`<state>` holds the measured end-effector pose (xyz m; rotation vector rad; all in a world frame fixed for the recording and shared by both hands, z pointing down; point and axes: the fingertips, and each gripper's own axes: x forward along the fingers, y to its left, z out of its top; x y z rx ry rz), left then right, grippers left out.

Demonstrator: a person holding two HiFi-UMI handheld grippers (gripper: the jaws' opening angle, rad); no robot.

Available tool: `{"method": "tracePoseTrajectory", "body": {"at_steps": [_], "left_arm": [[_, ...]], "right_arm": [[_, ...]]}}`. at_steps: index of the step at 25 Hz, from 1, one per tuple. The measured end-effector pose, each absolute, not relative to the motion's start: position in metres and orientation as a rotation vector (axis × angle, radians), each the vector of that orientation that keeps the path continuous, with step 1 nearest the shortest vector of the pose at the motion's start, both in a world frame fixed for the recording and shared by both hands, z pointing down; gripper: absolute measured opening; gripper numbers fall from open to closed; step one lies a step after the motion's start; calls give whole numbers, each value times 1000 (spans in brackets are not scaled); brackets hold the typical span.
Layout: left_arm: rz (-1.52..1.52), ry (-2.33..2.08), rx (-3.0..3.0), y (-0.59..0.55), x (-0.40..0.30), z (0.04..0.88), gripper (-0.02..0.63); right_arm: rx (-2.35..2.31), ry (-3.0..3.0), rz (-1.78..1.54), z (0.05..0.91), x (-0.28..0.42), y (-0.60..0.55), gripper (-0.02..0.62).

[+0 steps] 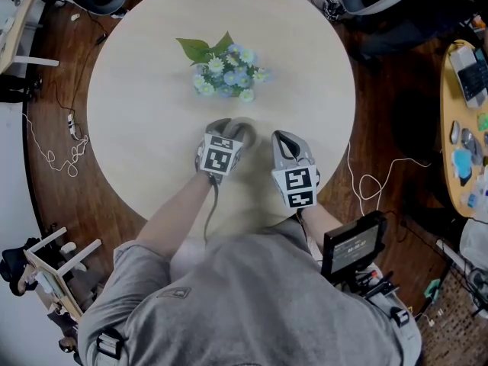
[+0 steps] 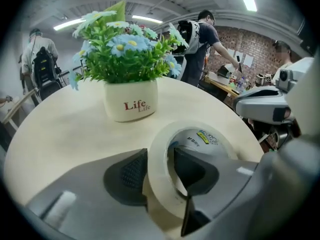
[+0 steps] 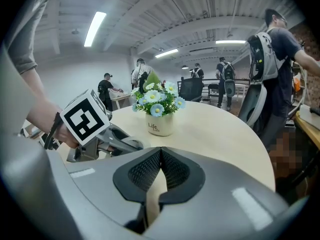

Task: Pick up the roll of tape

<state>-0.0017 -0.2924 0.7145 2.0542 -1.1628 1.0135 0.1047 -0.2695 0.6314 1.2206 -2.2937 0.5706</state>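
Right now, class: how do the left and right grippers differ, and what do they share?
The left gripper has its jaws apart; the right gripper has them together. The left straddles the wall of the roll of tape, one jaw inside the ring; the right holds nothing. Both face the flower pot across the table.

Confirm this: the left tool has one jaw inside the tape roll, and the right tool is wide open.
Wrong on the right tool: the right gripper view shows its jaws together, empty. The left tool does have one jaw inside the tape.
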Motion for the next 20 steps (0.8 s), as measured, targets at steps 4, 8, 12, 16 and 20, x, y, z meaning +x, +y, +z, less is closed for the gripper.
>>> {"method": "tracePoseTrajectory", "body": {"at_steps": [4,8,12,16,20], "left_arm": [[1027,-1183,2047,-294,-4,712,150],[1040,-1187,2042,-294,-5,711,132],[1017,-1225,2073,-295,-7,705,127],[986,-1290,2075,-289,-13,691,123],[945,-1367,2048,-277,-27,681,123]], "right_arm": [[1219,-2297,568,631,104,-271,14],[1213,-2303,565,629,106,-272,14],[1211,-2312,554,625,108,-270,14],[1199,-2326,541,620,109,-267,14],[1178,-2351,520,614,103,-262,14]]}}
